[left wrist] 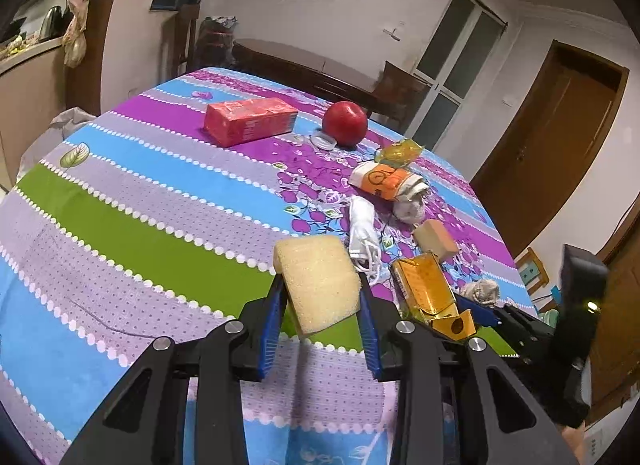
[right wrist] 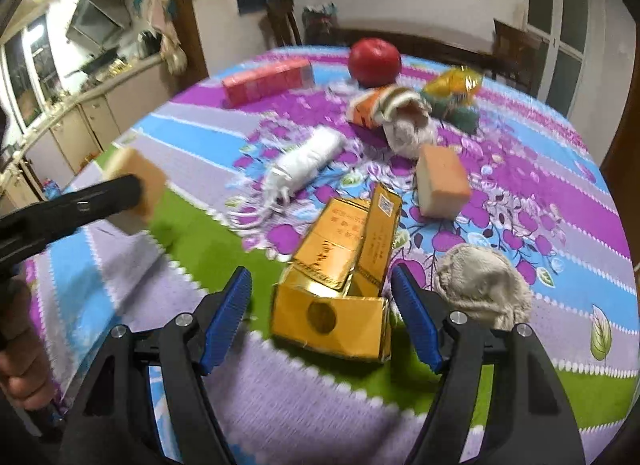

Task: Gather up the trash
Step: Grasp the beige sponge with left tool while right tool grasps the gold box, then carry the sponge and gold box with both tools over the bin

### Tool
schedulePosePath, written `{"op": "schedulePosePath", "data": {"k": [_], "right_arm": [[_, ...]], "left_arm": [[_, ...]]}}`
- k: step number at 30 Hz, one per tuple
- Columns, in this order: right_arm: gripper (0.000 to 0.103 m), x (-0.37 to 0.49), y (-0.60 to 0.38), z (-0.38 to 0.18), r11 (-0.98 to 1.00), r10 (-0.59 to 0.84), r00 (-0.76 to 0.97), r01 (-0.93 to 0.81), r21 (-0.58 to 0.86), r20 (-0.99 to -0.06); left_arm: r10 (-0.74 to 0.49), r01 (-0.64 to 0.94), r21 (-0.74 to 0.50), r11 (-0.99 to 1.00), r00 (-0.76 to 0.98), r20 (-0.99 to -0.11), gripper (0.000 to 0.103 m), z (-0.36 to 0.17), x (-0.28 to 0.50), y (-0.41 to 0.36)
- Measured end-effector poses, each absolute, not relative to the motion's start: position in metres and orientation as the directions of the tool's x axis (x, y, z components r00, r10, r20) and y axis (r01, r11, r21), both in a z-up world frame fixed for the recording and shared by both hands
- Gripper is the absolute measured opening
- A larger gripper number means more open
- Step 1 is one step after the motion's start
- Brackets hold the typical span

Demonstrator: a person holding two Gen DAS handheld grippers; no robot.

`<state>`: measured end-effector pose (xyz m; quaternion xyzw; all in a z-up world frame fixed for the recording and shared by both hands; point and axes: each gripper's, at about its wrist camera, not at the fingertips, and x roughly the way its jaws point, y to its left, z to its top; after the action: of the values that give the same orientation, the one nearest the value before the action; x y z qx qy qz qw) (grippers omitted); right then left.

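Note:
My left gripper (left wrist: 320, 293) is shut on a pale yellow sponge (left wrist: 318, 281) and holds it above the striped tablecloth (left wrist: 140, 225); the sponge also shows in the right wrist view (right wrist: 138, 185). My right gripper (right wrist: 322, 289) is open, its blue pads on either side of a torn gold carton (right wrist: 340, 265) lying on the cloth; the carton also shows in the left wrist view (left wrist: 430, 293). Other litter lies beyond: a white face mask (right wrist: 304, 165), an orange sponge block (right wrist: 442, 181), a crumpled grey tissue (right wrist: 484, 285), an orange wrapper (right wrist: 372, 105) and a yellow wrapper (right wrist: 452, 83).
A red apple (right wrist: 374, 61) and a pink box (right wrist: 268, 81) sit at the far side of the table. A white bottle cap (left wrist: 323, 141) lies by the apple. A kitchen counter (right wrist: 80, 105) is to the left, a wooden door (left wrist: 560, 137) to the right.

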<state>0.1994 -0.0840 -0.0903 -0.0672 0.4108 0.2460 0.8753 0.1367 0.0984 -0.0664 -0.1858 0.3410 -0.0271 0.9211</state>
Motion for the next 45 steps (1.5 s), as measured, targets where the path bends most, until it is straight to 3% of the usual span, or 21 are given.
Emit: {"op": "schedulePosePath", "data": {"k": [1,5,15,23,45], "right_arm": [[0.053,0.201,-0.084,-0.092,0.871,0.373,0.535,-0.483,0.087,-0.758],[0.05,0.201,-0.088,-0.092,0.87,0.386,0.53,-0.481,0.107,-0.756],[0.049,0.138,-0.116,-0.067,0.854,0.478,0.576,-0.481,0.198,-0.663],[0.049,0.092,-0.169,-0.054,0.892,0.448,0.672,-0.38,0.245,-0.59],[0.049,0.043,-0.312,-0.02,0.976,0.145,0.863,-0.044,0.214,-0.484]], "left_arm": [[-0.176,-0.077,-0.361,0.929,0.767,-0.617,0.036,-0.067,0.137,0.099],[-0.172,-0.078,-0.356,0.931,0.767,-0.619,0.036,-0.068,0.137,0.099],[-0.157,-0.036,-0.29,0.956,0.774,-0.613,0.036,-0.06,0.127,0.075],[-0.179,0.044,-0.225,0.973,0.759,-0.626,0.036,-0.056,0.123,0.031],[-0.317,0.381,-0.017,0.924,0.74,-0.593,0.035,-0.02,0.128,-0.157]]}}
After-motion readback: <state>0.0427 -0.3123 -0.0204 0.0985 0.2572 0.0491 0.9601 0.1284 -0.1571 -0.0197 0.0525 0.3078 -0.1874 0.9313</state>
